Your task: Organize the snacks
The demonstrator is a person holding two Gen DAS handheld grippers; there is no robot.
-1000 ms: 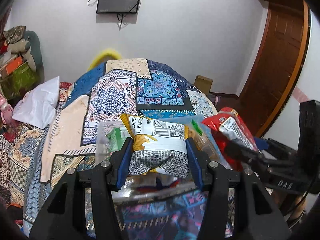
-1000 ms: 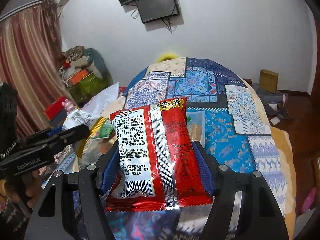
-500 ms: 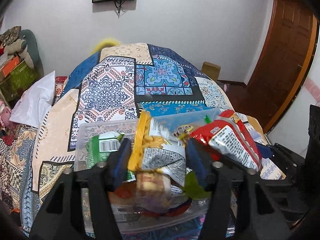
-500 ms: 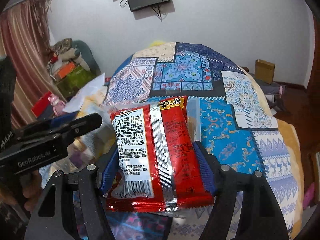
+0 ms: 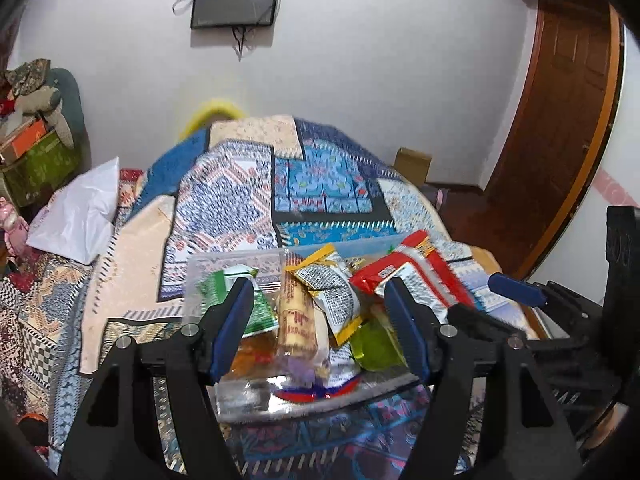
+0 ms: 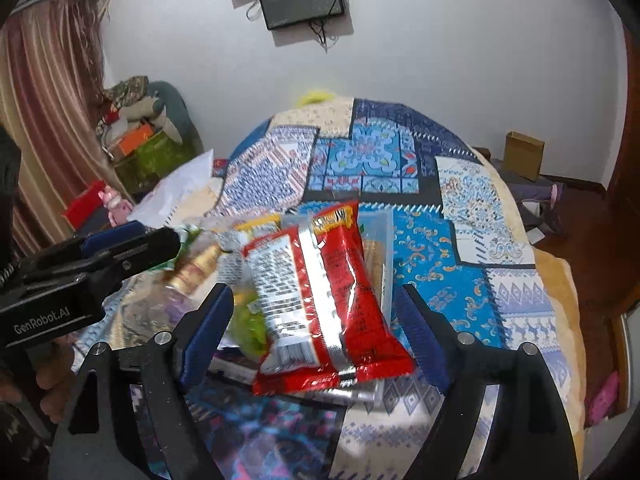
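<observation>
A clear plastic bin full of snack packets sits on the patchwork quilt. My left gripper is open over it. The yellow-and-white packet lies loose on the pile between the fingers, next to a green packet and a biscuit roll. My right gripper has its jaws opening. The red packet lies tilted between them on the bin's contents, with a gap to each pad. The red packet also shows at the bin's right end in the left wrist view.
The quilt covers a bed that runs back to a white wall. A white bag lies at the left, a cardboard box stands on the floor at the right by a wooden door. A hand holds the left gripper.
The left jaws let go of the yellow-and-white packet, which dropped into the bin. The right jaws spread wider and the red packet settled onto the pile.
</observation>
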